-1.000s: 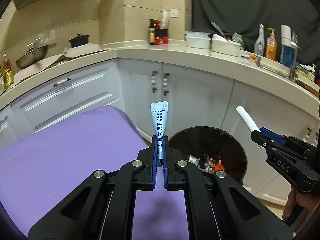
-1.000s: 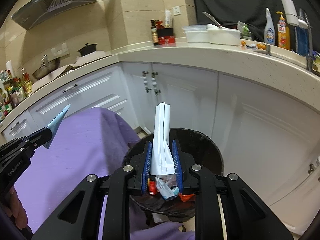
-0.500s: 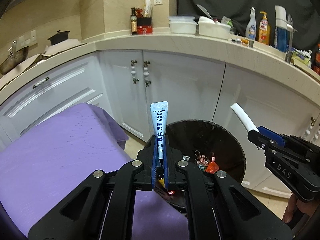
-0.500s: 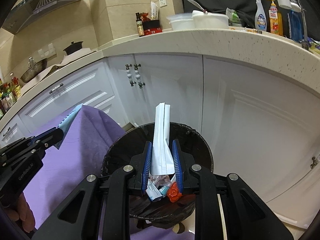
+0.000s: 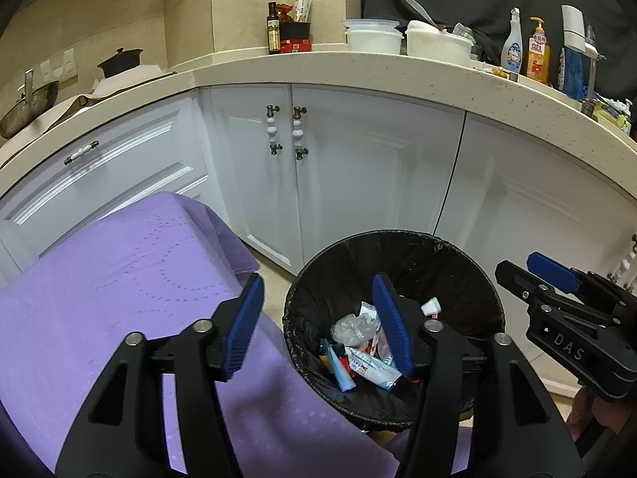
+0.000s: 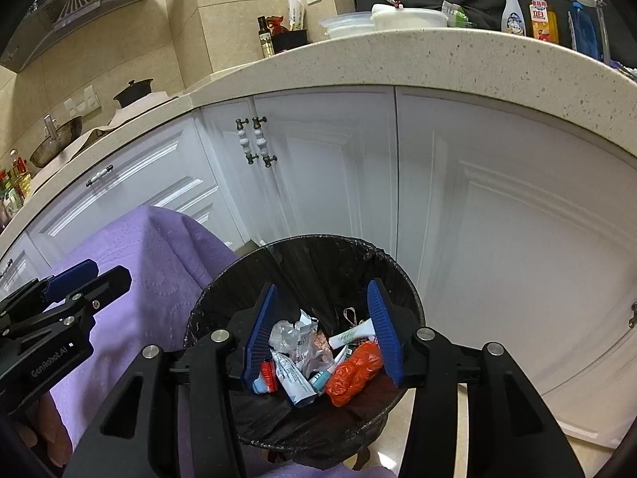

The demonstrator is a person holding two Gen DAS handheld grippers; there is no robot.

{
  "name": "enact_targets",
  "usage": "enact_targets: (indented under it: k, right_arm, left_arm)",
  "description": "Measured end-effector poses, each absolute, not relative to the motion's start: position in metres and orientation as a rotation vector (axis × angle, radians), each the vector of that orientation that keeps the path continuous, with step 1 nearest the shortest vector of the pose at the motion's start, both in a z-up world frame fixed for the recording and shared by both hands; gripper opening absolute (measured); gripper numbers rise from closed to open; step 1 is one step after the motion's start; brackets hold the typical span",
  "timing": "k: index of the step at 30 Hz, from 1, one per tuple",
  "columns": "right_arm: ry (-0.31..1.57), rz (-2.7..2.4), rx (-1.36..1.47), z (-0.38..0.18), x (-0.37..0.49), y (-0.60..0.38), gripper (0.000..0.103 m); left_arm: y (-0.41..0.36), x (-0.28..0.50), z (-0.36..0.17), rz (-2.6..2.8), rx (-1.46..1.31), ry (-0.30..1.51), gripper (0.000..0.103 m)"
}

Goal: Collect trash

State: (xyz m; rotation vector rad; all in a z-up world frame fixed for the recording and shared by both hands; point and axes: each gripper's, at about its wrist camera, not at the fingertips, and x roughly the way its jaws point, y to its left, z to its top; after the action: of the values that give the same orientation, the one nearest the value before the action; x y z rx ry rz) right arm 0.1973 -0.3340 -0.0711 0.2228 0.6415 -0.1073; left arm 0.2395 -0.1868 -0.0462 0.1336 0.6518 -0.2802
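Both the left gripper [image 5: 318,324] and right gripper [image 6: 321,332], jaws opening, have dropped their trash into the bin [image 5: 458,255].

The trash bin [image 5: 392,247] stands on the floor in front of the cabinet doors [image 5: 358,167], just right of the cloth-covered table [image 5: 119,279]. Wrappers and tubes [image 6: 310,362] lie in its bottom. Behind and above, the counter [image 5: 398,69] carries bowls [image 5: 402,38] and, toward its right end, bottles [image 5: 525,49].

Home kitchen: stone countertop [image 5: 398,73], white cabinets [image 5: 358,167], range hood [image 6: 79,4]
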Motion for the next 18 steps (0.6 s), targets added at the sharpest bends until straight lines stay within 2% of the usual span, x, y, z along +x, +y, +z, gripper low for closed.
enact_targets:
  k: [5, 10, 18]
  right_arm:
    - [0.629, -0.111, 0.211, -0.063, 0.190, -0.329, 0.053]
    - [0.611, -0.113, 0.198, -0.054, 0.179, -0.321, 0.059]
    - [0.588, -0.109, 0.187, -0.044, 0.155, -0.310, 0.063]
  left_arm:
    - [-0.177, 0.229, -0.040, -0.279, 0.120, 0.637, 0.062]
    - [-0.165, 0.214, -0.032, -0.271, 0.104, 0.622, 0.070]
    - [-0.149, 0.187, -0.021, -0.248, 0.097, 0.595, 0.074]
